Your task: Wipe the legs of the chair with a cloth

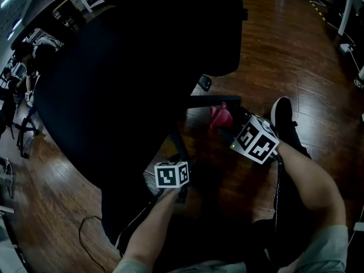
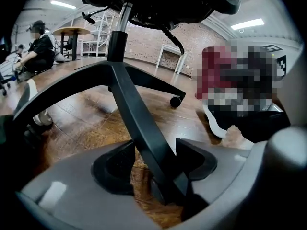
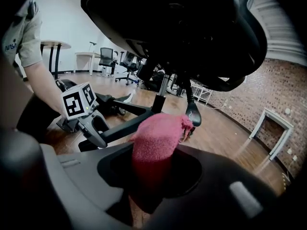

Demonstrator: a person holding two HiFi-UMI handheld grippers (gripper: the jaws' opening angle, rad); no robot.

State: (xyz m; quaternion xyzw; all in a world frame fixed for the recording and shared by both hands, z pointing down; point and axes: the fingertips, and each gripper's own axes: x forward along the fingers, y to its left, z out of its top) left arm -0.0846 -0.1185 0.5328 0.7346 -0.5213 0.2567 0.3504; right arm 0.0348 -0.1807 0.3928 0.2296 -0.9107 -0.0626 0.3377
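Observation:
A black office chair fills the head view; one leg [image 1: 213, 100] runs right from the hub, another [image 1: 176, 144] runs toward me. In the left gripper view, that near leg [image 2: 136, 123] passes between the jaws of my left gripper [image 2: 153, 169]. It lies against the right pad [image 2: 194, 159], and wood floor shows between it and the left pad, so the gripper is open around it. My right gripper [image 3: 153, 174] is shut on a bunched pink cloth [image 3: 158, 138]. The cloth [image 1: 220, 116] hangs just off the rightward leg's end.
A caster [image 2: 175, 101] ends a far leg. The person's black shoe [image 1: 282, 115] rests on the wood floor beside the right gripper. A cable [image 1: 91, 232] lies at lower left. Further off are a seated person [image 2: 41, 47], a round table [image 2: 72, 31] and other chairs [image 3: 108, 56].

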